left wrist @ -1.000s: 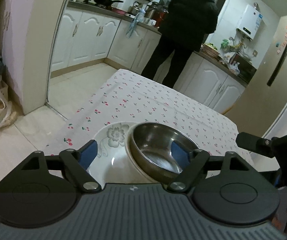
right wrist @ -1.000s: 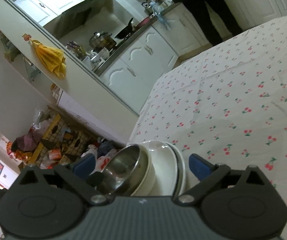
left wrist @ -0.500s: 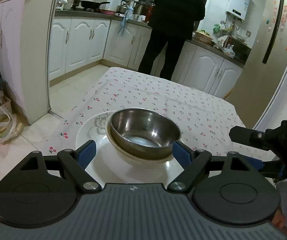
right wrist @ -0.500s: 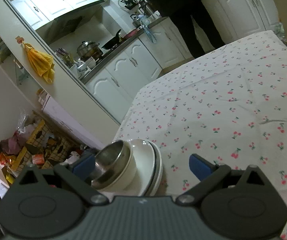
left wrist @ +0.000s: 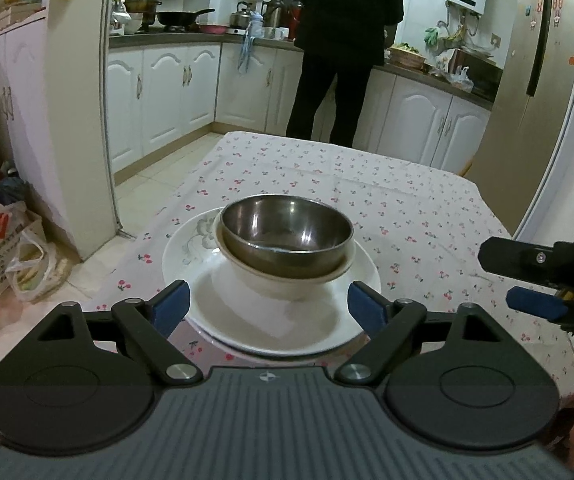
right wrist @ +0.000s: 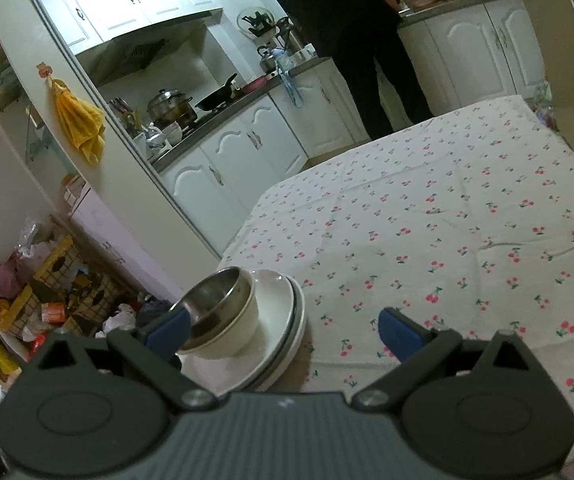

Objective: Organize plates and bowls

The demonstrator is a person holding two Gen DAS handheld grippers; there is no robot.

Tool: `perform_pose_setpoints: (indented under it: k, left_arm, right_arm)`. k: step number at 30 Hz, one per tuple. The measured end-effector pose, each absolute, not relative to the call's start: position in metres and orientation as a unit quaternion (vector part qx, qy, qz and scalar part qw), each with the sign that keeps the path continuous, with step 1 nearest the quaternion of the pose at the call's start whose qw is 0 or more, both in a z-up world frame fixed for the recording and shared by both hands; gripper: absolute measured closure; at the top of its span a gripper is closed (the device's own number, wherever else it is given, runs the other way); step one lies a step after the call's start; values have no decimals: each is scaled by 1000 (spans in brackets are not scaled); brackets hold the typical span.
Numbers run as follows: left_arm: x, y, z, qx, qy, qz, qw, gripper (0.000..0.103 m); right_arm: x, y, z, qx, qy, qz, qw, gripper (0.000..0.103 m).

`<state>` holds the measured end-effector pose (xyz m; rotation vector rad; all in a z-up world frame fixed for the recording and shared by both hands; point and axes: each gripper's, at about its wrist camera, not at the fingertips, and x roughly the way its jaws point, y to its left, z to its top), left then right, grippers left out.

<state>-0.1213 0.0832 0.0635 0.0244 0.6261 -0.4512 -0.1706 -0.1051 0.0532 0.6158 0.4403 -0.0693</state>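
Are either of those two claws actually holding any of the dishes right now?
No. Both the left claw and right claw are open and hold nothing. The steel bowl sits nested in the white bowl on the stacked plates.

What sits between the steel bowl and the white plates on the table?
A white bowl: the steel bowl nests in it, and it stands on the stacked white plates. The left wrist view shows it best; the right wrist view confirms it.
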Motion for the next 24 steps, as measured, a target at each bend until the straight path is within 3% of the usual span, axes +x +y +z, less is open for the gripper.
perform_pose_setpoints:
  k: [24]
  left_arm:
    - [-126, 80, 57, 47, 299, -194, 933, 0]
  right_arm:
    - [-189, -96, 46, 250, 221, -80, 939, 3]
